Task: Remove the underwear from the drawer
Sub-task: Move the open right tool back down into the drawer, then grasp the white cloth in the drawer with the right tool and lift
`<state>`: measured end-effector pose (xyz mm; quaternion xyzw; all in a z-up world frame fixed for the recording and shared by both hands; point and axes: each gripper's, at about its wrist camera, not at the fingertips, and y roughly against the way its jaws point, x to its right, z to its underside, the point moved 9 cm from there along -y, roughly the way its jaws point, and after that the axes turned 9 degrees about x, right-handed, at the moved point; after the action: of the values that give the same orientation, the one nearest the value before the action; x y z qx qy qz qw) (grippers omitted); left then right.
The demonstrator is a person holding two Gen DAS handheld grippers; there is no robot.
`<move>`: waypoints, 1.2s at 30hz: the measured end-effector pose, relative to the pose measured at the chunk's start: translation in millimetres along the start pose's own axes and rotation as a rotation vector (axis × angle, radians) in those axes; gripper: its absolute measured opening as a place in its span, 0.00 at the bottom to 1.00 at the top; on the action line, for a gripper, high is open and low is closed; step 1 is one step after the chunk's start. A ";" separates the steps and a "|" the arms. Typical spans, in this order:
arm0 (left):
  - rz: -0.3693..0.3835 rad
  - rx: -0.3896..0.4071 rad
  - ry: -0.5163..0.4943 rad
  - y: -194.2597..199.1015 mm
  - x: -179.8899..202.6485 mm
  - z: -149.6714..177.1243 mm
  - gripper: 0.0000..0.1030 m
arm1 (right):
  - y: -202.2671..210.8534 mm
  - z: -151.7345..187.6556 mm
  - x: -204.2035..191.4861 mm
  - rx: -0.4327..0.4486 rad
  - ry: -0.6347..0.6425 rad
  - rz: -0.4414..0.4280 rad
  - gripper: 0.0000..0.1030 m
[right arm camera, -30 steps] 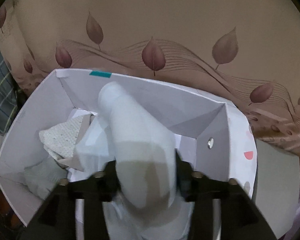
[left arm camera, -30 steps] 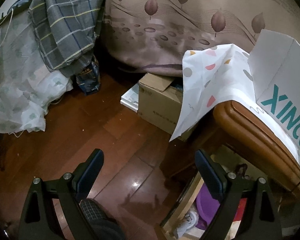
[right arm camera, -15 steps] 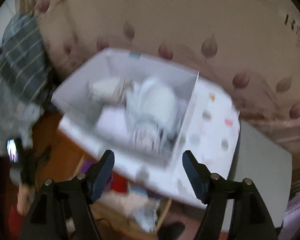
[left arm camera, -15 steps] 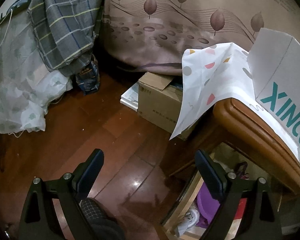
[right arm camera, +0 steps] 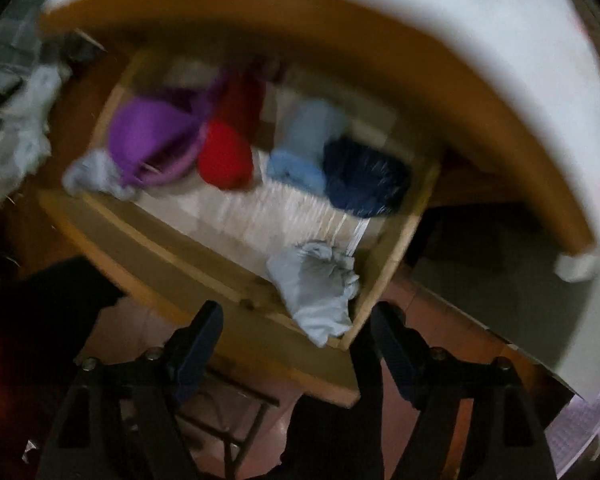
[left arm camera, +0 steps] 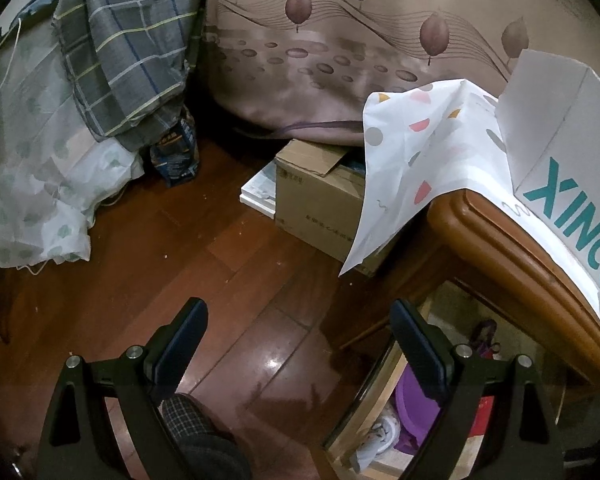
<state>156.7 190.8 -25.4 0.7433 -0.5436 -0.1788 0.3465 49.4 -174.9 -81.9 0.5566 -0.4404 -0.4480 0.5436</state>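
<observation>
My right claw hangs over the open drawer, pointing down into it. Its jaws have just been opening and now stand spread wide, with nothing pinched between them. Just ahead of its fingertips, in the drawer's near corner, lies a crumpled pale grey piece of underwear, not touched by either finger. Further ahead lie rolled pieces: a dark navy one touching a light blue one, a red one to their left, and a purple garment beyond that. This view is blurred, so finer detail is lost.

My left claw is spread wide too, gripping nothing, tilted down over the dark wooden floor. To the right of its right finger the drawer shows with the purple garment inside. Ahead and right sits a cardboard box, and above the drawer a white box rests on a spotted cloth.
</observation>
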 end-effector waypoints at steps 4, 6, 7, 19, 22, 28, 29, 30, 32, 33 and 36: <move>0.009 -0.006 -0.008 -0.3 4.7 1.2 0.88 | -33.3 -6.5 -1.6 -0.055 0.015 0.013 0.78; 0.012 -0.007 -0.018 -0.6 7.6 1.7 0.88 | -45.5 -5.0 -9.3 -0.089 0.066 0.019 0.79; 0.013 -0.007 -0.023 -0.4 9.4 2.6 0.88 | -52.6 -5.4 -12.7 -0.101 0.082 0.026 0.79; 0.018 -0.011 -0.051 -1.0 15.0 5.5 0.88 | -100.9 2.3 6.3 -0.215 0.064 0.068 0.80; 0.021 -0.014 -0.061 -2.3 18.6 7.6 0.88 | -102.8 2.2 5.0 -0.214 0.056 0.082 0.81; 0.022 -0.015 -0.068 -2.1 21.6 8.5 0.88 | -99.5 -1.1 3.6 -0.227 0.056 0.087 0.81; 0.023 -0.016 -0.066 -2.2 21.8 8.8 0.88 | -98.8 -1.3 3.8 -0.230 0.054 0.090 0.80; 0.023 -0.017 -0.065 -1.8 21.8 8.8 0.88 | -100.2 -2.0 5.8 -0.235 0.050 0.090 0.79; 0.025 -0.018 -0.058 -1.7 22.1 7.3 0.88 | -98.7 -1.6 7.7 -0.240 0.043 0.092 0.76; 0.026 -0.018 -0.056 -1.5 22.2 6.7 0.88 | -97.0 -1.0 8.7 -0.241 0.042 0.101 0.72; 0.027 -0.019 -0.055 -1.3 22.8 6.2 0.88 | -98.8 5.9 12.2 -0.222 0.039 0.103 0.59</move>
<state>161.5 167.8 -28.2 0.7274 -0.5612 -0.1996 0.3406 46.5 -186.0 -181.0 0.4781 -0.4054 -0.4548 0.6327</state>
